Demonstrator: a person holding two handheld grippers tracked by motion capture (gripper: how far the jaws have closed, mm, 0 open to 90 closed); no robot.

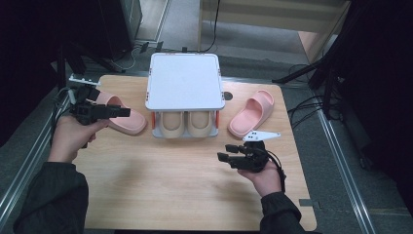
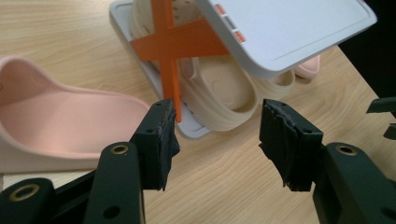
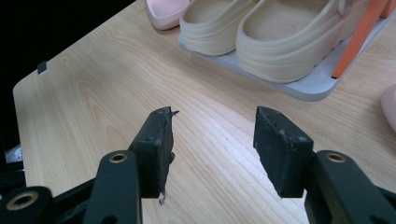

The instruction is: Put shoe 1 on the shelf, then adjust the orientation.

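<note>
Pink slippers lie on the wooden table (image 1: 160,185) on either side of a white rack (image 1: 184,80): the left slipper (image 1: 122,116) just left of it, the right slipper (image 1: 252,113) just right of it, angled. On the rack's lower shelf sit two beige clogs (image 1: 185,124) side by side, toes toward the person, under the white top; orange struts cross at the rack's side in the left gripper view. The left gripper (image 1: 124,112) hovers over the left slipper, jaws apart and nothing between them; its own view shows the slipper (image 2: 60,121) at the left, beside the left jaw. The right gripper (image 1: 225,152) is held above bare wood, near the rack's front and well short of the right slipper, jaws likewise wide apart and empty, pointing toward the clogs (image 3: 261,32).
</note>
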